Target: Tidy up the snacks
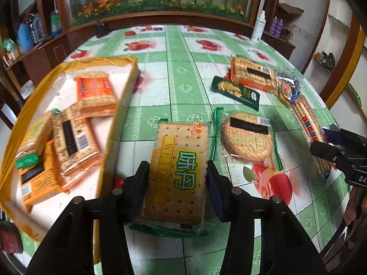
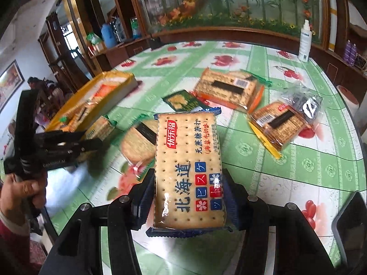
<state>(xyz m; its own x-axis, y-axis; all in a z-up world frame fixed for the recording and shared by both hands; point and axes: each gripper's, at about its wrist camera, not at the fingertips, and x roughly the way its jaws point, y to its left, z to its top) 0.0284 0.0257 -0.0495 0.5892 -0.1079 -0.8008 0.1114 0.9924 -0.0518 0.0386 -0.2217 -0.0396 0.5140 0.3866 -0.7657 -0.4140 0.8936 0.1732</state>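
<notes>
My left gripper (image 1: 177, 178) is shut on a green-wrapped square cracker pack (image 1: 179, 171), held just above the table beside a yellow tray (image 1: 125, 87). Several orange and yellow cracker packs (image 1: 96, 91) lie in that tray. My right gripper (image 2: 188, 197) is shut on a blue-wrapped cracker pack (image 2: 188, 167), lifted off the table. In the left wrist view that blue pack (image 1: 307, 123) shows edge-on at the right gripper (image 1: 325, 151). In the right wrist view the left gripper (image 2: 91, 142) sits at the left with a hand (image 2: 20, 188) on its grip.
On the green fruit-print tablecloth (image 1: 179, 68) lie a round cracker pack (image 1: 247, 137), a dark green pack (image 1: 236, 91), an orange pack (image 1: 252, 73) and a yellow pack under a clear bag (image 2: 279, 123). A white spray bottle (image 2: 305, 41) stands at the far edge.
</notes>
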